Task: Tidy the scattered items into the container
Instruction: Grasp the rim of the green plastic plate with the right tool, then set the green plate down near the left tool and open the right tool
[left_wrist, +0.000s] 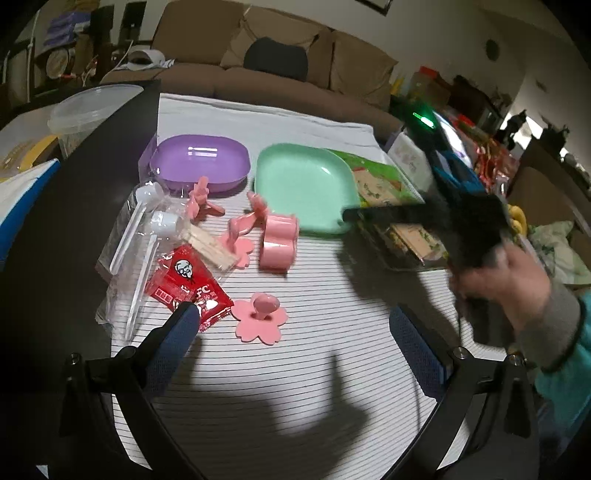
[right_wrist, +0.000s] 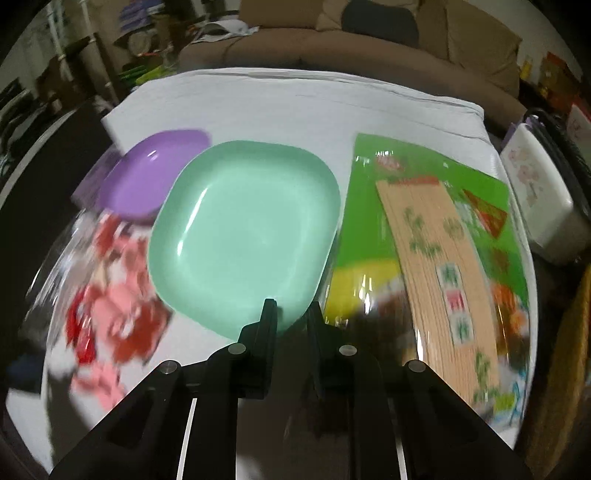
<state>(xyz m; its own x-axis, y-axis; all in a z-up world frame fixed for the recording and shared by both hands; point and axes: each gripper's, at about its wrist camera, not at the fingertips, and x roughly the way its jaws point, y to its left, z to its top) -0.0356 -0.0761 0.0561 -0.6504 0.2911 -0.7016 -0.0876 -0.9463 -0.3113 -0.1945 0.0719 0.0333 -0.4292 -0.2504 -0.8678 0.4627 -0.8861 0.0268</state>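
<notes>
My left wrist camera looks forward and down past my left gripper (left_wrist: 291, 332) over the striped cloth (left_wrist: 314, 295), far enough back to take in the pink and red clutter at 10 o'clock, the green plate (left_wrist: 306, 184) at 12 and my right hand (left_wrist: 509, 284) at 3. My right wrist camera sits lower and nearer, tipped steeply down past my right gripper (right_wrist: 291, 310), the plate (right_wrist: 243, 236) filling mid-frame. Both share that plate, the purple dish (left_wrist: 201, 162) (right_wrist: 155, 173) and the green packet (left_wrist: 384, 181) (right_wrist: 432, 236).
</notes>
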